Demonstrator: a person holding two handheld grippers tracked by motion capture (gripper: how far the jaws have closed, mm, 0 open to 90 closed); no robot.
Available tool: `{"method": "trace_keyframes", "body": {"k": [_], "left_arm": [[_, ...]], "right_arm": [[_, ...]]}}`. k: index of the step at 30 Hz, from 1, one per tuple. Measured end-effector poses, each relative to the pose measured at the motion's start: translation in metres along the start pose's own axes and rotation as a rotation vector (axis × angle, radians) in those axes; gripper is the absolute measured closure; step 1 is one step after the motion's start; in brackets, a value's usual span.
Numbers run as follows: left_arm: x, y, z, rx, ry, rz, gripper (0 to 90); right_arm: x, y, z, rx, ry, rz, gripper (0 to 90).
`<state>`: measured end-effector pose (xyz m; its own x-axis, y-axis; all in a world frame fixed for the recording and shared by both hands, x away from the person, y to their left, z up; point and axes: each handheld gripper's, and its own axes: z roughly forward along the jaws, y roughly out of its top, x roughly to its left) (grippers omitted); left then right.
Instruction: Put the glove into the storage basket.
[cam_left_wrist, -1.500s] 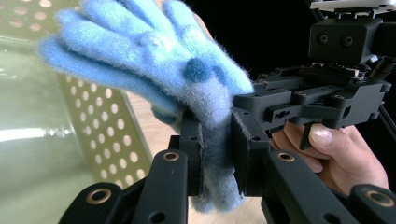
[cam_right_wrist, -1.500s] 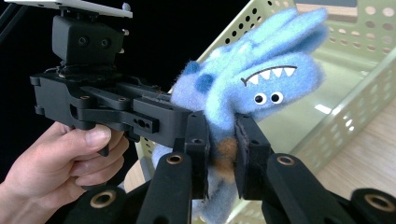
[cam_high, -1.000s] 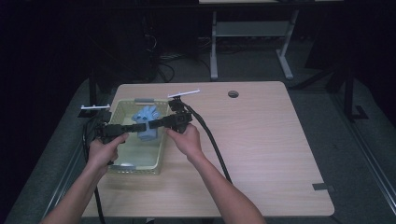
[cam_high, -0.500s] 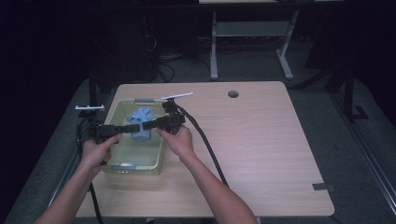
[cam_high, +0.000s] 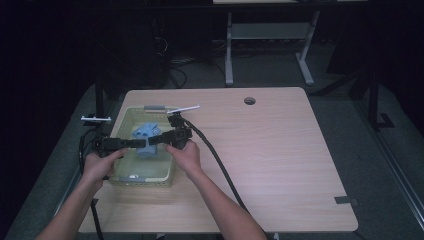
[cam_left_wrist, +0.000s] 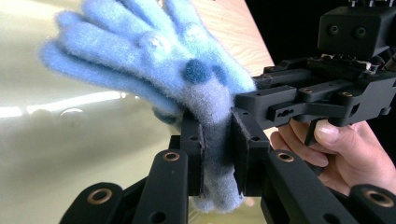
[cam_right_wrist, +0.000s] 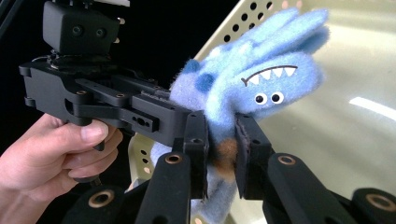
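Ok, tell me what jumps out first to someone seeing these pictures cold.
The fuzzy blue glove with a cartoon face, white teeth and googly eyes, draws the eye first: it hangs over the pale green basket at the table's left. Both the left gripper and the right gripper have their fingers clamped on it from opposite sides. Beyond the lit wooden table the room is dark.

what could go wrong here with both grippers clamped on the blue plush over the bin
1. The left gripper and right gripper both pinch the blue plush toy close together; if the hands drift apart, the soft fabric could stretch or slip from one pair of pads.
2. The toy hangs over the yellow-green basket; a careless descent might knock a gripper against its rim.
3. The right gripper's cable trails across the table and could snag.
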<state>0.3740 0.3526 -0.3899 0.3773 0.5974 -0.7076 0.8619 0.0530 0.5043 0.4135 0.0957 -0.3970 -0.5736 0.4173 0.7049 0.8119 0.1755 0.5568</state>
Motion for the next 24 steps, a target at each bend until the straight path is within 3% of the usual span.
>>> {"method": "trace_keyframes", "body": {"k": [6,10,19,24], "left_arm": [[0.007,-0.003,-0.001,0.023,0.027,-0.009,76.2],[0.009,-0.004,0.005,0.056,0.08,-0.01,76.6],[0.014,-0.006,0.007,0.057,0.11,-0.019,77.0],[0.014,-0.008,0.009,0.072,0.148,-0.027,76.9]], "right_arm": [[-0.003,-0.004,0.011,0.017,-0.006,0.01,76.5],[-0.004,-0.007,0.019,0.051,-0.056,0.003,74.9],[-0.007,-0.008,0.022,0.071,-0.096,-0.003,73.1],[-0.006,-0.006,0.018,0.089,-0.158,-0.025,70.9]]}}
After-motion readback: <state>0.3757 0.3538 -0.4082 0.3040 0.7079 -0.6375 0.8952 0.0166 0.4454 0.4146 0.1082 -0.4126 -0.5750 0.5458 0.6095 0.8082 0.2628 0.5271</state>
